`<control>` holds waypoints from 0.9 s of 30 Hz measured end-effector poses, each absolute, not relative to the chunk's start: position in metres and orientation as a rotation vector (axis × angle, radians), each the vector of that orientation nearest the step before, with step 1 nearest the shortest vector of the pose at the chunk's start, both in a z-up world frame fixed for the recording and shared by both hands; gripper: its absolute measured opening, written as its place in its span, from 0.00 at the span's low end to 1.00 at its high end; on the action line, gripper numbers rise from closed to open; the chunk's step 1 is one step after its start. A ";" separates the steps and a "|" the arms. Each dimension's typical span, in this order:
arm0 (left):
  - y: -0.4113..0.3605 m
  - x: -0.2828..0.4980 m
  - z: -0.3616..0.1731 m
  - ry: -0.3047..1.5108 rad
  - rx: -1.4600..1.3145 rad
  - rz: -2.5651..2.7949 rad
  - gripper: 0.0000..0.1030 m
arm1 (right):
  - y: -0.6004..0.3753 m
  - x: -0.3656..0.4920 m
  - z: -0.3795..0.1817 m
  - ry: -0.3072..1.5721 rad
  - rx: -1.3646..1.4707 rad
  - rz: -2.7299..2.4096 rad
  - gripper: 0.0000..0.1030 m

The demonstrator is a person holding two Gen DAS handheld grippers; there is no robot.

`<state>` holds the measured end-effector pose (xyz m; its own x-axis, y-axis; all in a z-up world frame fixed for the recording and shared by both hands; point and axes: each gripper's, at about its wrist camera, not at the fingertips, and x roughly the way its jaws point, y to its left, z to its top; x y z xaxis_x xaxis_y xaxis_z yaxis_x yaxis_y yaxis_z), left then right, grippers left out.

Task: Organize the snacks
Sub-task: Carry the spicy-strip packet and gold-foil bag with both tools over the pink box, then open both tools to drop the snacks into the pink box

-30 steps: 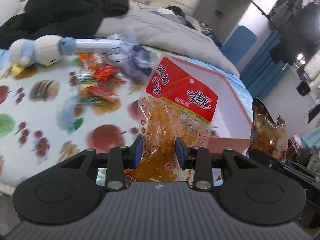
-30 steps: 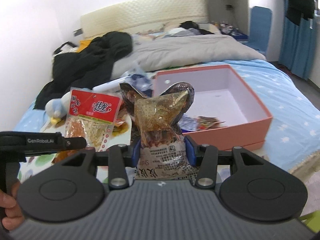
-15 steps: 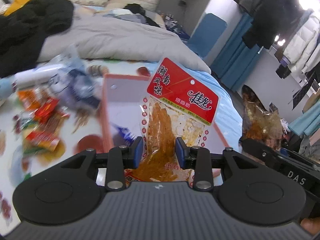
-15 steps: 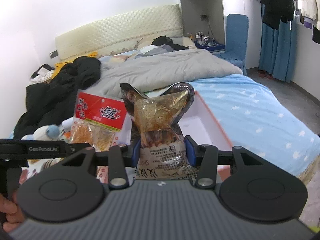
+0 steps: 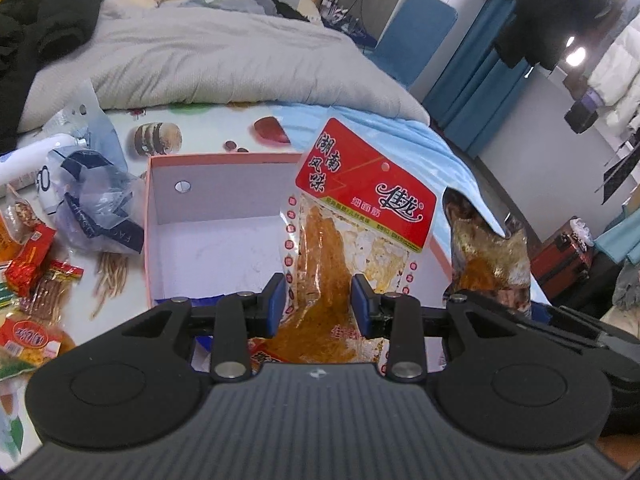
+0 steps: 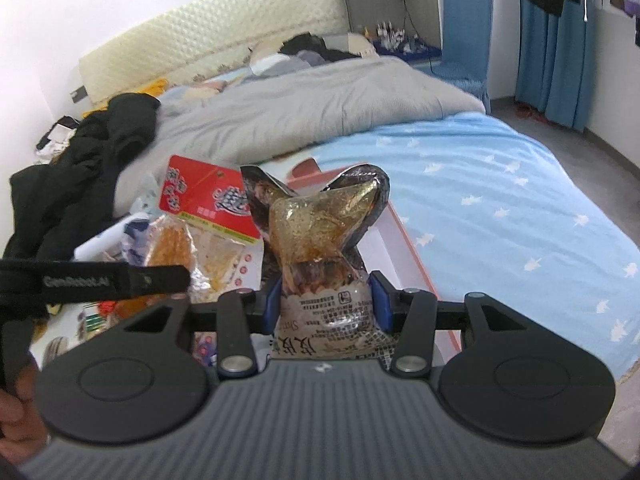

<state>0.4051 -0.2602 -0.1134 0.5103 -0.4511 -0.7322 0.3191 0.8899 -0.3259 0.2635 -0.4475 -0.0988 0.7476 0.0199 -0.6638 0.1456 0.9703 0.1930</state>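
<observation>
You are holding both tools above the pink box [image 5: 224, 240], each carrying one snack. Your left gripper [image 5: 318, 306] is pinching the lower half of the red-labelled packet [image 5: 362, 216], its blue pads pressing in on the clear film, so the packet is standing upright over the box floor. Your right gripper [image 6: 326, 300] is squeezing the brown snack bag [image 6: 320, 240] around its waist, the bag's crimped top flaring above the jaws. The two packs are hanging just beside each other. The remaining snack pile [image 5: 28, 280] is lying on the printed cloth [image 5: 208, 120] left of the box, beside a crumpled plastic bag [image 5: 88, 200]. Risk, as a judgement: if you are releasing both together, the packs may be colliding, and the taller packet may be tipping over the near wall. The slick film may also be slipping from the pads early.
</observation>
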 end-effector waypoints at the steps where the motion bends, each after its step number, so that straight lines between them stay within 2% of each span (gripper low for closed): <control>1: -0.262 0.410 -0.117 0.934 -0.153 -0.465 0.40 | -0.450 0.269 -0.104 0.734 0.242 -0.069 0.48; 8: -0.259 0.421 -0.136 0.961 -0.156 -0.461 0.40 | -0.454 0.287 -0.134 0.797 0.261 -0.068 0.49; 10: -0.256 0.420 -0.134 0.961 -0.169 -0.467 0.48 | -0.455 0.289 -0.138 0.807 0.274 -0.075 0.51; 11: -0.256 0.419 -0.132 0.958 -0.165 -0.471 0.60 | -0.456 0.290 -0.139 0.811 0.286 -0.080 0.53; 12: -0.256 0.417 -0.130 0.951 -0.153 -0.463 0.72 | -0.457 0.289 -0.140 0.814 0.299 -0.083 0.61; 14: -0.255 0.411 -0.125 0.926 -0.126 -0.441 0.78 | -0.458 0.287 -0.140 0.817 0.315 -0.085 0.67; 16: -0.253 0.406 -0.119 0.918 -0.121 -0.444 0.78 | -0.457 0.284 -0.136 0.804 0.316 -0.090 0.70; 27: -0.225 0.347 -0.074 0.860 -0.111 -0.424 0.84 | -0.439 0.243 -0.100 0.731 0.298 -0.063 0.70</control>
<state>0.3467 -0.2247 -0.0741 0.5751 -0.4055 -0.7105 0.3175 0.9111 -0.2630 0.2433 -0.4385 -0.1004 0.7444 0.0464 -0.6662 0.1604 0.9560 0.2458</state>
